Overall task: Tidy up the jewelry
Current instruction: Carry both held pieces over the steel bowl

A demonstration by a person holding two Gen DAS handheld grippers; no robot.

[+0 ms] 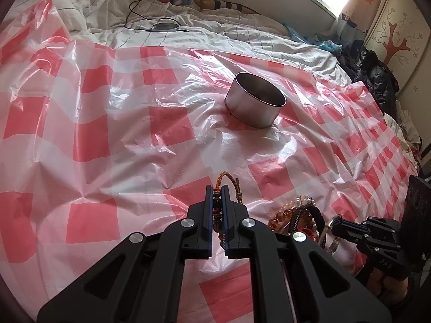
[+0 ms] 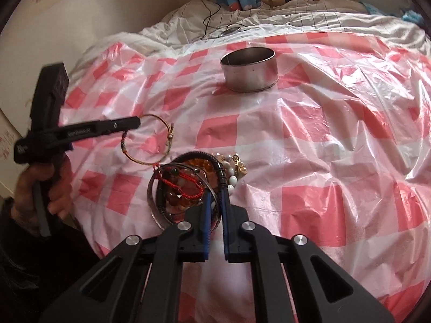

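Jewelry lies in one tangled heap (image 2: 194,185) on the red-and-white checked plastic sheet (image 2: 323,148) spread over a bed. One cord bracelet (image 2: 150,145) is out of the heap: the left gripper (image 1: 217,202) is clamped on it, the braided cord and small beads pinched between the blue pads while the loop hangs free above the sheet, just beside the heap. The right gripper (image 2: 216,196) has its fingers drawn together down in the heap, closed on a thick black cord bracelet (image 2: 219,173) at the heap's right side; how firmly the pads press on it is hard to see.

In the heap I can count one red string bracelet (image 2: 188,185), one black cord, one strand of amber beads (image 1: 282,216), one strand of white and gold beads (image 2: 234,169) and at least one thin metal bangle (image 2: 152,204); the pieces overlap, so the full number cannot be told.

One round metal tin (image 1: 254,99) stands open and upright on the sheet, well apart from the heap; its floor is not visible. One hand (image 2: 45,188) shows, gripping the left handle. At the far end of the bed one dark cable (image 1: 140,0) runs to one round flat thing, too small to identify
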